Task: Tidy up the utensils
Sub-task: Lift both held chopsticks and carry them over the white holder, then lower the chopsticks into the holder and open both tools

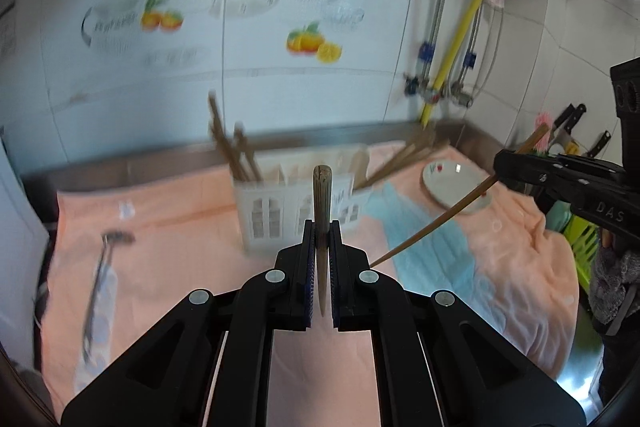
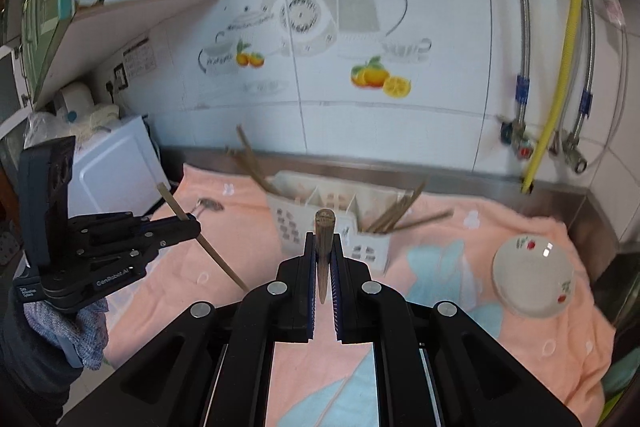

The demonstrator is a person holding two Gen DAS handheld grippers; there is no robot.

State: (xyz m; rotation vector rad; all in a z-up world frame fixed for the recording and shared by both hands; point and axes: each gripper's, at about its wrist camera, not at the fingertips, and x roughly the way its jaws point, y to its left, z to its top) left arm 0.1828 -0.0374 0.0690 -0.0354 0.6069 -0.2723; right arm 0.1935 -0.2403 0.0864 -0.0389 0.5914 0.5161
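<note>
Both grippers, left gripper (image 1: 322,227) and right gripper (image 2: 323,239), each pinch one chopstick (image 1: 321,195), clamped tight; white caddy (image 1: 280,207) sits near the towel's (image 1: 180,227) back edge.

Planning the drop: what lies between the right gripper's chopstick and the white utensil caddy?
Right wrist view: only bare pink towel between the right gripper, its chopstick, and the caddy.

Towel (image 2: 500,227) over desk: peach-pink, pale blue shapes, small white ring and rabbit marks. Utensil caddy (image 2: 360,247): white, grey window-like cutouts. Chopsticks (image 2: 396,213) in caddy: brown wood. Held chopstick (image 1: 322,203): brown, streaked grain. Saucer (image 2: 532,279): white, red cherry motifs with green leaves. Left gripper (image 1: 322,231) and right gripper (image 2: 322,241): black, blue pads. Wall tiles (image 2: 360,115): white, grey teapot and cup prints, orange and yellow citrus fruit. Hose (image 2: 560,67): yellow.
</note>
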